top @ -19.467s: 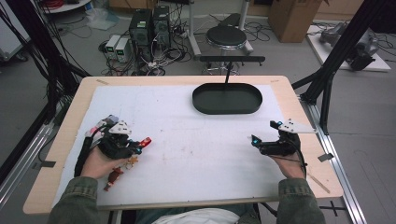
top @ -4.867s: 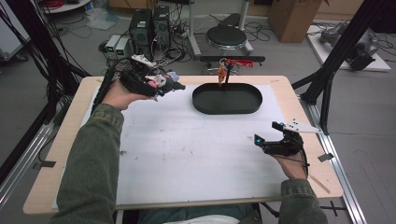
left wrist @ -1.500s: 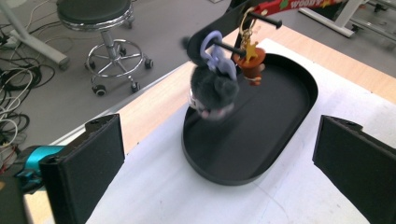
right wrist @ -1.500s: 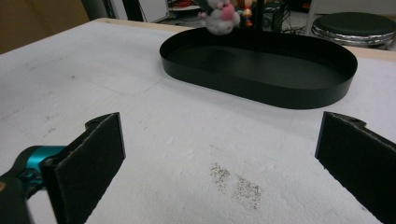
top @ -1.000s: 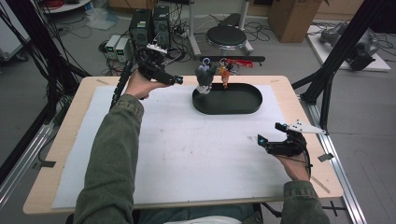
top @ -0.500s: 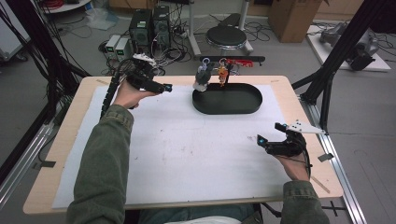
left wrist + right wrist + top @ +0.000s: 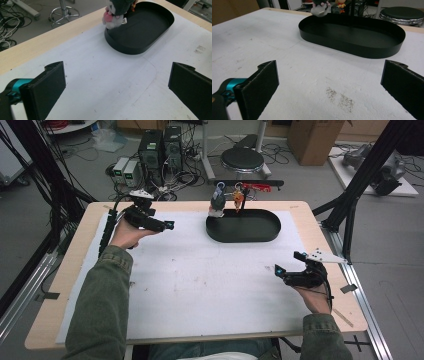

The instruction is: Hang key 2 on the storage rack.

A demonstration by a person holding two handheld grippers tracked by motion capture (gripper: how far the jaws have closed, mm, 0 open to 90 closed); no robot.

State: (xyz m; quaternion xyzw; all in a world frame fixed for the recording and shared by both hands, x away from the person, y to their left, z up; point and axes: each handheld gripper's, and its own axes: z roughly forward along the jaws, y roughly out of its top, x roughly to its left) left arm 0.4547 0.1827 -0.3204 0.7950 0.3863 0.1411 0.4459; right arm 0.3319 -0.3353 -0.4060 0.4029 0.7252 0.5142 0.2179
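A grey plush charm (image 7: 218,202) and an orange figure (image 7: 237,197) hang from a stand over the far rim of the black tray (image 7: 260,235), apparently for display. The left gripper (image 7: 168,225), released and empty, hovers left of the tray. The right gripper (image 7: 288,263), also released and empty, sits near the table's right edge, probably idle
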